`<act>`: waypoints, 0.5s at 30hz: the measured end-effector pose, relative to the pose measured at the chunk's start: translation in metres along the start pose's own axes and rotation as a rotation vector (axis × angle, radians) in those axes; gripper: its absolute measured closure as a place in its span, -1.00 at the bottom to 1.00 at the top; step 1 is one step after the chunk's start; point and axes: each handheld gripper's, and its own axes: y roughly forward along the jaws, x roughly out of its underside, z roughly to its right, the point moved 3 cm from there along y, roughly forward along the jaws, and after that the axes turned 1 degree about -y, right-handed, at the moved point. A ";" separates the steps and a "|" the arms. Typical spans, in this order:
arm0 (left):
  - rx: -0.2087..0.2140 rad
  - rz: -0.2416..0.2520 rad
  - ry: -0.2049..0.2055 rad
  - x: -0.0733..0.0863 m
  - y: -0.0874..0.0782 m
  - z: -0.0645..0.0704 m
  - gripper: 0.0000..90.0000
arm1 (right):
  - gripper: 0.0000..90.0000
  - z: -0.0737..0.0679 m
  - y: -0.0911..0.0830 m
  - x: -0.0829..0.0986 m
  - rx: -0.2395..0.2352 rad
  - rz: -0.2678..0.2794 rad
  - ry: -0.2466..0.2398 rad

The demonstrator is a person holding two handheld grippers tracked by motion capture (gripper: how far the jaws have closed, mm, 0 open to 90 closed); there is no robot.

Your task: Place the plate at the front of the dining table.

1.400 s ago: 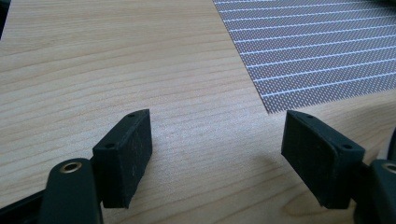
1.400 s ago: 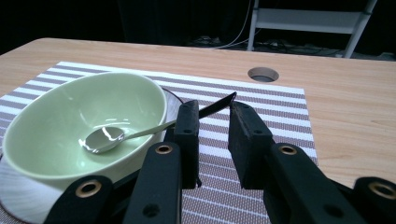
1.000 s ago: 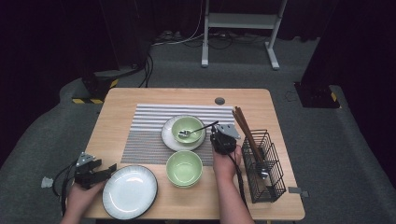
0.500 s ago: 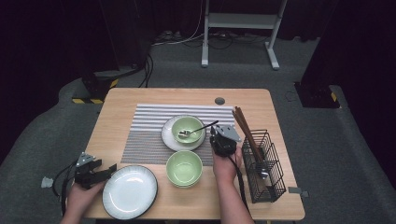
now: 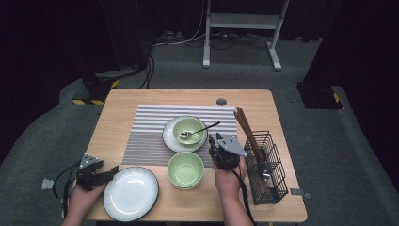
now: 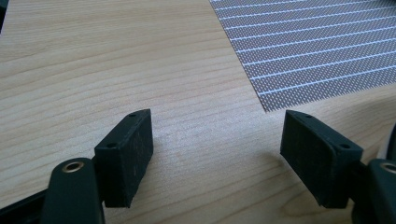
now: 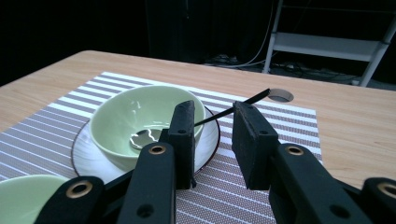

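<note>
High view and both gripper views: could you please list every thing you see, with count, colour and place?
Table: one, light wood.
Placemat: one, striped grey-white, table centre.
Bowls: two, green; one on a white saucer on the mat, one nearer the person.
Spoon: one, dark handle, in the far bowl.
Plate: one, white, front left.
Wire basket: one, black, right edge, holding brown chopsticks.
Left gripper: black, open, over bare wood.
Right gripper: black, open, near the spoon handle.

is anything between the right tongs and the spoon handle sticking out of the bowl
Nothing visible. In the right gripper view the right tongs are open with a narrow gap, lined up on the spoon handle, which juts past the rim of the green bowl. Only bare placemat lies beneath.
</note>
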 end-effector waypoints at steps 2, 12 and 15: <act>0.000 0.000 0.000 0.000 0.000 0.000 -0.43 | 0.48 0.001 -0.004 -0.002 -0.003 0.003 -0.003; 0.001 -0.002 0.003 0.000 0.000 0.000 -0.43 | 0.22 0.001 -0.016 -0.008 -0.027 0.004 0.005; 0.002 -0.002 0.002 0.000 0.000 0.000 -0.43 | 0.19 -0.001 -0.018 -0.010 -0.024 0.007 -0.004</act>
